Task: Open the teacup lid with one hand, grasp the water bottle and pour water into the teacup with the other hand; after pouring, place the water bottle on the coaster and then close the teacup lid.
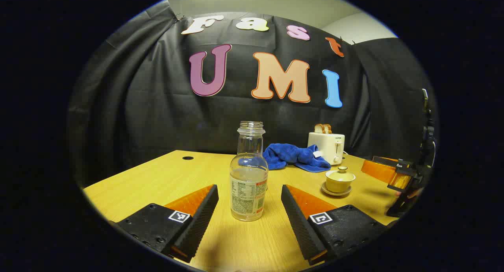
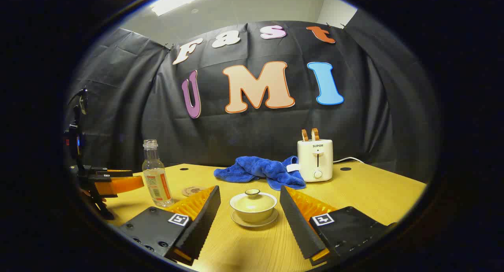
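A clear, uncapped water bottle (image 1: 249,177) with a label stands upright on the wooden table, partly filled. My left gripper (image 1: 249,191) is open, its fingers on either side of the bottle and apart from it. A pale yellow teacup (image 2: 253,206) with its lid (image 2: 252,198) on sits on a saucer. My right gripper (image 2: 249,193) is open around the teacup without touching it. The teacup (image 1: 339,180) shows right of the bottle in the left gripper view, and the bottle (image 2: 156,174) shows left in the right gripper view. A round cork coaster (image 2: 192,191) lies flat behind my right gripper's left finger.
A crumpled blue cloth (image 2: 260,170) lies at the back of the table beside a white toaster (image 2: 315,160) holding toast. The table (image 1: 157,177) has cable holes near its far edge. The other gripper (image 1: 397,177) appears at the right edge of the left gripper view.
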`<state>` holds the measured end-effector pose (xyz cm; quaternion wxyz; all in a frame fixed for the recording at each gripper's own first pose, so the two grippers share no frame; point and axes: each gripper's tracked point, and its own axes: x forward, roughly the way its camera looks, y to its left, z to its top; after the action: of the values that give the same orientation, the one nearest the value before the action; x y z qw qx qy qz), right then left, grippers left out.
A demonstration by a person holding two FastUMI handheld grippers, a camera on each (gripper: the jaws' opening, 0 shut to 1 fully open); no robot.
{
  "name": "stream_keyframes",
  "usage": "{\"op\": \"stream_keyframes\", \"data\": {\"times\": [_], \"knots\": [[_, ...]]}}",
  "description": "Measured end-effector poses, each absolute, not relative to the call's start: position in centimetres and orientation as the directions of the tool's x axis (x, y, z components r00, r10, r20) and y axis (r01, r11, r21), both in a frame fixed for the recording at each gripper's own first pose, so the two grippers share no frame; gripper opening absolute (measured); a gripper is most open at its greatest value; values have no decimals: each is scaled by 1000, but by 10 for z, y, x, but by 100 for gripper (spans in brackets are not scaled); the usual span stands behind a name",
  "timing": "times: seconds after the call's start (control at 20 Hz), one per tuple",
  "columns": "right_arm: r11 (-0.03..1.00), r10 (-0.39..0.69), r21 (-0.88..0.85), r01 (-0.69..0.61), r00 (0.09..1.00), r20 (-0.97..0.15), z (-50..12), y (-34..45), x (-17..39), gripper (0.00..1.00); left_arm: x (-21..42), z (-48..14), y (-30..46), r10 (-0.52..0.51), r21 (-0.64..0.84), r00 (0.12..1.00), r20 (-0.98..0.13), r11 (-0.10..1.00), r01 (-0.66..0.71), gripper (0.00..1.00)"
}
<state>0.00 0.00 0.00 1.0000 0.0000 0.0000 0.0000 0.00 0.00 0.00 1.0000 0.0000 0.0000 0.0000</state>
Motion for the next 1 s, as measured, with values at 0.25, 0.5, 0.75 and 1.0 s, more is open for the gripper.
{"op": "stream_keyframes", "data": {"times": [0.25, 0.5, 0.75, 1.0], "knots": [[1000, -3, -6, 3, 1000, -14, -5, 1, 2, 98, 2, 2, 4, 22, 29, 1000, 18, 999, -23, 94], [1000, -2, -31, 1, 1000, -31, -10, 5, 7, 94, 3, 4, 1, 23, 63, 999, 45, 998, -26, 90], [999, -12, -32, 11, 999, -36, -10, 3, 16, 96, 3, 3, -1, 11, 65, 999, 42, 998, -14, 94], [999, -9, -32, 8, 999, -42, -10, 6, 33, 94, 3, 3, -1, 10, 65, 999, 41, 998, -13, 94]]}}
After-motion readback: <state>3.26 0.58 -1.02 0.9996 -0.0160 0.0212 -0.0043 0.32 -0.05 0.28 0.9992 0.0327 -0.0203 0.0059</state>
